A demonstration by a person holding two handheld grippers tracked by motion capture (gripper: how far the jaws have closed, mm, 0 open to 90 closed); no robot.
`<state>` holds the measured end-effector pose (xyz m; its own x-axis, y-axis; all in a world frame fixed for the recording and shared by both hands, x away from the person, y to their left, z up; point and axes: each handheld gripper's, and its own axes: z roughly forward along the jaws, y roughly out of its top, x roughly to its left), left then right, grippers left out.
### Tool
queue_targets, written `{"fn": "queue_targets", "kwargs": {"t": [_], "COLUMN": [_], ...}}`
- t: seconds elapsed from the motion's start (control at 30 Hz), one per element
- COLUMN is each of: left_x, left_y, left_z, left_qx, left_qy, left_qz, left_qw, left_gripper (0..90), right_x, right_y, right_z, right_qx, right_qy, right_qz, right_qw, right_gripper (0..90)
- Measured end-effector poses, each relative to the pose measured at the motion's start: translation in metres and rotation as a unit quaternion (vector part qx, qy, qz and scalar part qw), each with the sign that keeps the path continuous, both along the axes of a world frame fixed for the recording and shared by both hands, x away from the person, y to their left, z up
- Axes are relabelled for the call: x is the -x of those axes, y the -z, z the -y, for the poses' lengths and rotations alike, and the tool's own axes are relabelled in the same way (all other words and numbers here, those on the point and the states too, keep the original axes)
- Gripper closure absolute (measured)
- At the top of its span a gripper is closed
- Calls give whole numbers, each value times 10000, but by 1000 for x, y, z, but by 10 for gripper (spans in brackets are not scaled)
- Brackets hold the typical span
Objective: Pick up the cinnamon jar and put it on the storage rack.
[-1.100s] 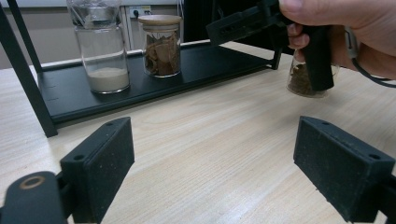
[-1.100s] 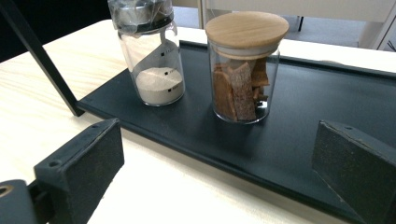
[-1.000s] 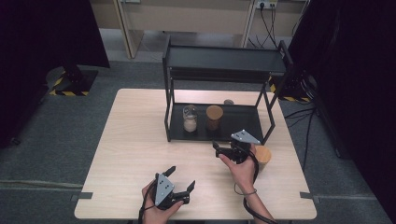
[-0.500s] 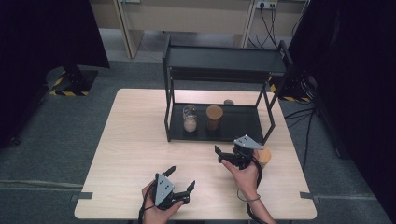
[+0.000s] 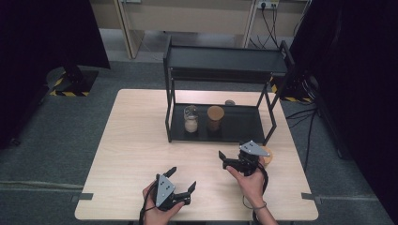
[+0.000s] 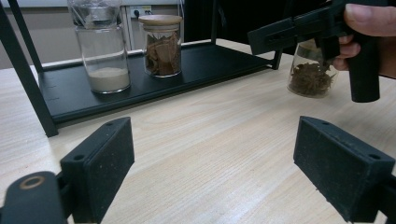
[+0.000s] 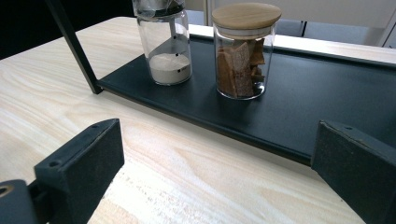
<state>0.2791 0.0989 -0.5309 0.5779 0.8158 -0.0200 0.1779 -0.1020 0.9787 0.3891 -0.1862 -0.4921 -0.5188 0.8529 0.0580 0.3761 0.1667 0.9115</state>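
My left gripper (image 5: 182,179) is held low near the table's front edge, open and with nothing in it (image 6: 219,163). To its right my right gripper (image 5: 224,159) is open too, its jaws pointing left and toward the black rack (image 7: 219,168). On the rack's lower shelf (image 5: 244,126) stand a glass jar of white powder (image 5: 191,119) (image 7: 166,42) and a wooden-lidded jar of brown pieces (image 5: 215,117) (image 7: 243,51). A third jar with dried leaves (image 5: 268,157) (image 6: 310,72) stands on the table just behind my right hand.
The two-tier black rack (image 5: 225,61) takes up the back middle of the wooden table (image 5: 136,140); its front legs (image 5: 168,117) stand on the tabletop. A small round object (image 5: 230,102) lies behind the lower shelf.
My right gripper has drawn back a little from the rack toward the near edge. The left gripper and the jars have stayed put.
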Motion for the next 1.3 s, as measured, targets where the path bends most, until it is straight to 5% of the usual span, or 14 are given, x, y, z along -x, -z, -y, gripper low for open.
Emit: {"fn": "queue_targets", "kwargs": {"t": [1.3], "left_x": [0], "left_y": [0], "left_z": [0], "left_qx": [8], "left_qy": [-14], "left_qz": [2], "left_qw": [10000], "left_gripper": [120], "right_x": [50], "right_y": [3], "right_z": [24], "right_qx": [-30], "right_qy": [-163], "right_qz": [139], "right_qw": [9998], "right_gripper": [40]}}
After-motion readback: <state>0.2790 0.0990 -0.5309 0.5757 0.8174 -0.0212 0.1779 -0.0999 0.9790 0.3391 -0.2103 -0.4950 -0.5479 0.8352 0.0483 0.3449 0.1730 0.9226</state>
